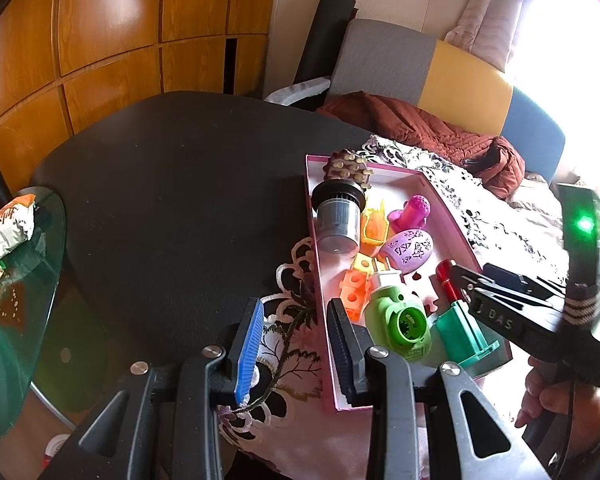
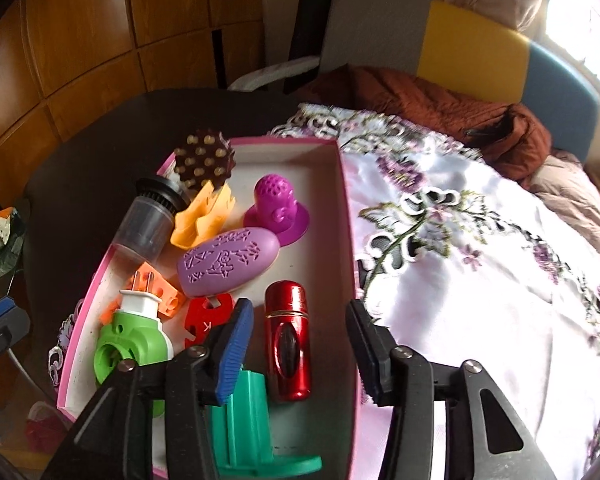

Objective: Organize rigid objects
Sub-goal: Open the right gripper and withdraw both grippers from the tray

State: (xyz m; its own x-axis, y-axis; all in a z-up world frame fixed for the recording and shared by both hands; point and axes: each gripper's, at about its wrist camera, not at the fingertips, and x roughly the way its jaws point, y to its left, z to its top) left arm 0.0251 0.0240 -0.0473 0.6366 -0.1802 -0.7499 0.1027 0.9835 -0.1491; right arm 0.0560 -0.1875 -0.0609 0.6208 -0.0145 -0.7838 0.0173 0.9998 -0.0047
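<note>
Wood-panelled wall behind, dark round table with an embroidered floral cloth over part of it, couch with rust blanket at back. Pink shallow box sits on the cloth and holds the rigid items: red metallic cylinder, teal plastic stand, green-white plug-in device, purple oval shell, magenta knobbed piece, yellow-orange clip, orange blocks, clear cylinder with black cap, brown studded massager, red flat tag.

Right gripper hangs over the box's near right part, jaws partly apart and holding nothing; red cylinder lies flat between the pads, no contact visible. Reads as a drop-off just made: item placed, claw letting go.

Left gripper straddles the box's left wall, gap narrow. Pads seem not to press the wall, so likely only hovering there, empty.

Cloth beside the box shows no loose items in either view. Next move probably: lift right claw clear without nudging the cylinder, then look for any remaining object outside the box.
</note>
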